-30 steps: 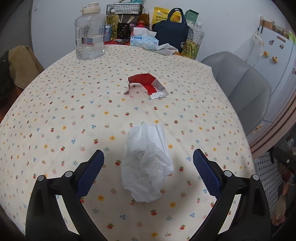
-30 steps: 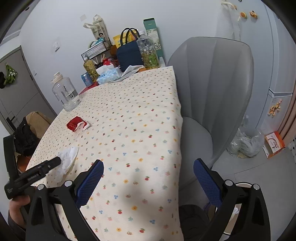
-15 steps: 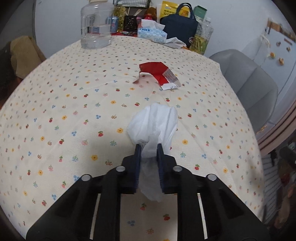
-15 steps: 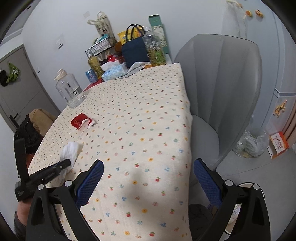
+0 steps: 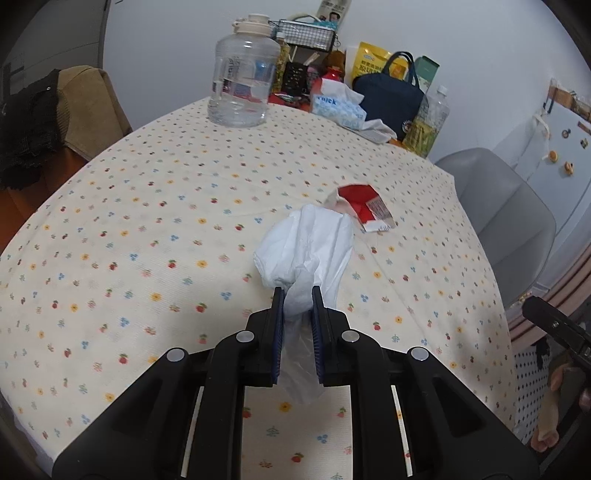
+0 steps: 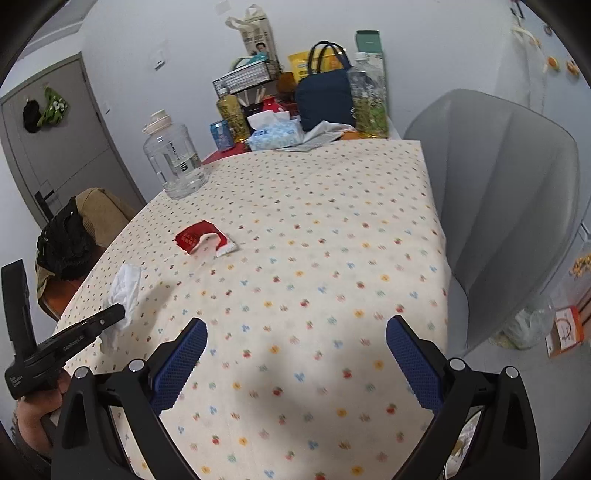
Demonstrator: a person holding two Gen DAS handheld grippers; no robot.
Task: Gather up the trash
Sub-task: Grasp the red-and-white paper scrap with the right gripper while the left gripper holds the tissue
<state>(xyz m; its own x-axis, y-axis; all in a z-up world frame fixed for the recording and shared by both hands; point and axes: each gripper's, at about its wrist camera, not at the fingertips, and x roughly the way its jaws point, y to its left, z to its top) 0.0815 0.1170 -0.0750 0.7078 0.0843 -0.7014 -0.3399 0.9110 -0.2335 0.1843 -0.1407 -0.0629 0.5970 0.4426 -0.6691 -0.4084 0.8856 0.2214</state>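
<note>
My left gripper [image 5: 297,295] is shut on a crumpled white tissue [image 5: 306,247] and holds it just above the flowered tablecloth [image 5: 147,221]. From the right wrist view the tissue [image 6: 123,291] hangs off the left gripper [image 6: 118,314] near the table's left edge. A torn red wrapper [image 5: 364,208] lies on the cloth just beyond the tissue; it also shows in the right wrist view [image 6: 203,238]. My right gripper [image 6: 295,345] is open and empty over the near part of the table.
A big clear water jug [image 5: 242,88], tissue box [image 5: 338,109], navy bag [image 5: 388,98], bottle [image 5: 424,122] and wire basket [image 5: 304,35] stand at the table's far end. A grey chair [image 6: 506,206] is at the right side. A trash bag [image 6: 524,325] sits on the floor.
My left gripper closed on the white tissue and lifted it off the cloth. The right gripper drifted slightly closer over the table, still open.
</note>
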